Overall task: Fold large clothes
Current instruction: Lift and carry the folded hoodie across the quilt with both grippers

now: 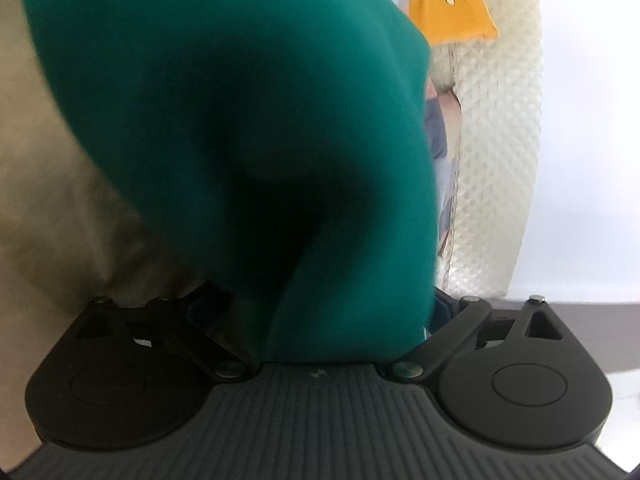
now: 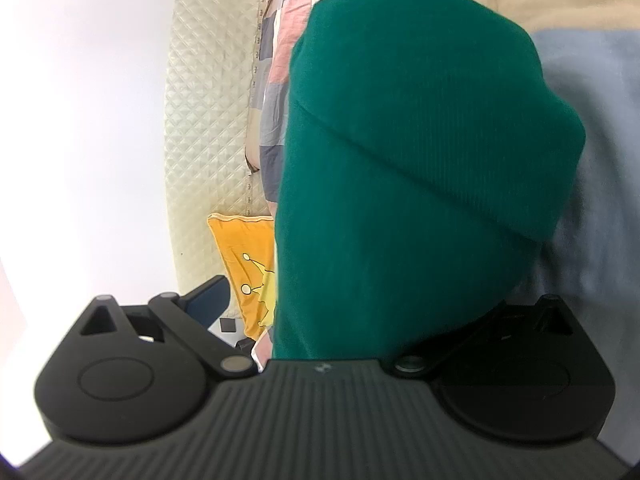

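A dark green garment (image 1: 224,120) fills the left wrist view and drapes over my left gripper (image 1: 320,312), which is shut on its cloth; the fingertips are hidden under the fabric. In the right wrist view the same green garment (image 2: 420,140), with a ribbed hem band, hangs over my right gripper (image 2: 332,320), which is shut on it too. Its left finger (image 2: 208,300) shows beside the cloth; the right one is covered.
A beige sheet (image 1: 48,200) lies left of the garment. A cream quilted mattress edge (image 1: 496,140) and an orange-yellow printed cloth (image 1: 452,4) stand behind, also in the right wrist view (image 2: 248,264). A patchwork quilt (image 2: 280,60) and pale blue cloth (image 2: 600,160) are nearby.
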